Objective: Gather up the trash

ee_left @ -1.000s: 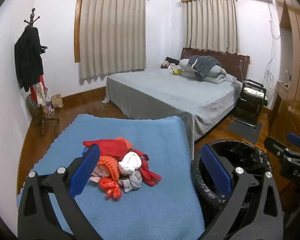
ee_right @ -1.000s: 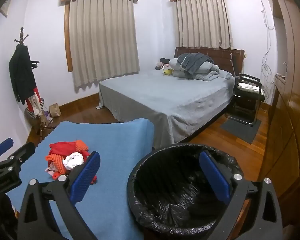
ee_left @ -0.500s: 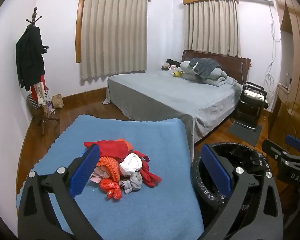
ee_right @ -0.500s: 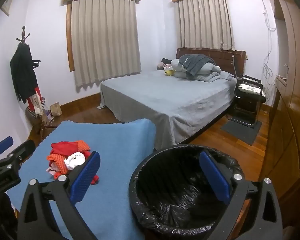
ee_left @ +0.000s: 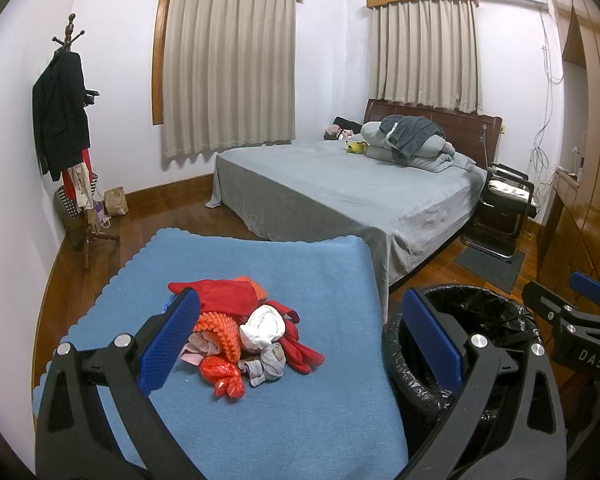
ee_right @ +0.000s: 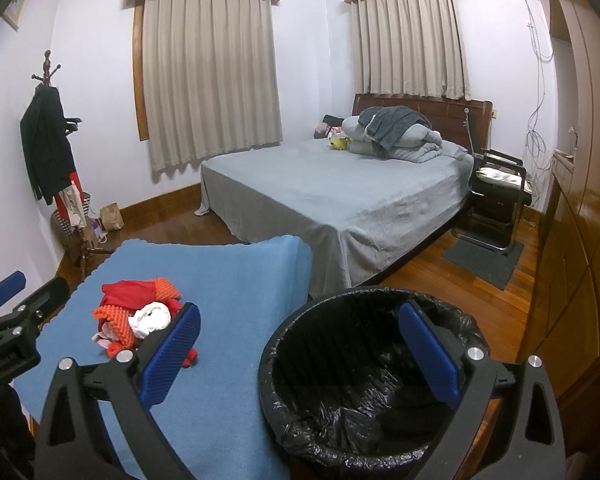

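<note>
A heap of trash lies on a table under a blue cloth: red and orange pieces, a white wad, grey scraps. The same trash heap shows at the left of the right wrist view. My left gripper hangs open above the cloth, its left finger beside the heap, nothing held. My right gripper is open over the rim of a bin with a black liner; the bin stands right of the table. The right gripper shows at the left view's right edge.
A bed with a grey cover stands beyond the table. A coat stand with a dark jacket is at the left wall. A black chair and a wooden wardrobe line the right side. Wooden floor lies between.
Both views have drifted slightly; the heap and bin sit almost where they were. Both grippers stay open and empty.
</note>
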`<state>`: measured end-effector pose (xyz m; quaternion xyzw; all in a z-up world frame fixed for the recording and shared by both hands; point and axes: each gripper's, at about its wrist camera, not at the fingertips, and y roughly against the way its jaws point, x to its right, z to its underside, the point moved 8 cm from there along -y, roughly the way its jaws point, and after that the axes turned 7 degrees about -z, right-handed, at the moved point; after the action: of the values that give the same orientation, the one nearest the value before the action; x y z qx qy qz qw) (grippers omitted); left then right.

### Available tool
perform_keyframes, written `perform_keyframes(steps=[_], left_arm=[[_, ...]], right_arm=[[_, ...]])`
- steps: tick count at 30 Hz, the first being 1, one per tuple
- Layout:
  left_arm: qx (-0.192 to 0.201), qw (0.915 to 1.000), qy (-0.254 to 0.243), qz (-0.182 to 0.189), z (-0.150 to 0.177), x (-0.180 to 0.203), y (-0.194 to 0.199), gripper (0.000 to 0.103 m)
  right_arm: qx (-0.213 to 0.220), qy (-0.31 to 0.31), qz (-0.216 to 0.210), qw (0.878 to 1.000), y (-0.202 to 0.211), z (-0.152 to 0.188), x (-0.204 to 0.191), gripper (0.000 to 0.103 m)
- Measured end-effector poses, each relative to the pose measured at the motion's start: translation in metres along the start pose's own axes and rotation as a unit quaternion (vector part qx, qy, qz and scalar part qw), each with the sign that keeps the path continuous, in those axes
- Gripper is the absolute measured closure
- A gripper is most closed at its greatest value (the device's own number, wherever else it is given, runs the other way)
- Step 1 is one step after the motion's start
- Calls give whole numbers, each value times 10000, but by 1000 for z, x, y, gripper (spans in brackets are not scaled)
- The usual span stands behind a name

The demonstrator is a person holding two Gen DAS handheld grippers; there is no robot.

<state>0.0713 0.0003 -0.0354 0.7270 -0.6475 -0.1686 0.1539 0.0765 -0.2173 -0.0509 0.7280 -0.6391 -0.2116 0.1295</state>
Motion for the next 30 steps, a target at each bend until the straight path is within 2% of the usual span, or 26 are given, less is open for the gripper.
perform_keyframes(steps=[30], left_arm=[[4,10000,21,13,-3,-2,2,5]], right_arm=[[-17,-5,-6,10000,0,7,-2,6]])
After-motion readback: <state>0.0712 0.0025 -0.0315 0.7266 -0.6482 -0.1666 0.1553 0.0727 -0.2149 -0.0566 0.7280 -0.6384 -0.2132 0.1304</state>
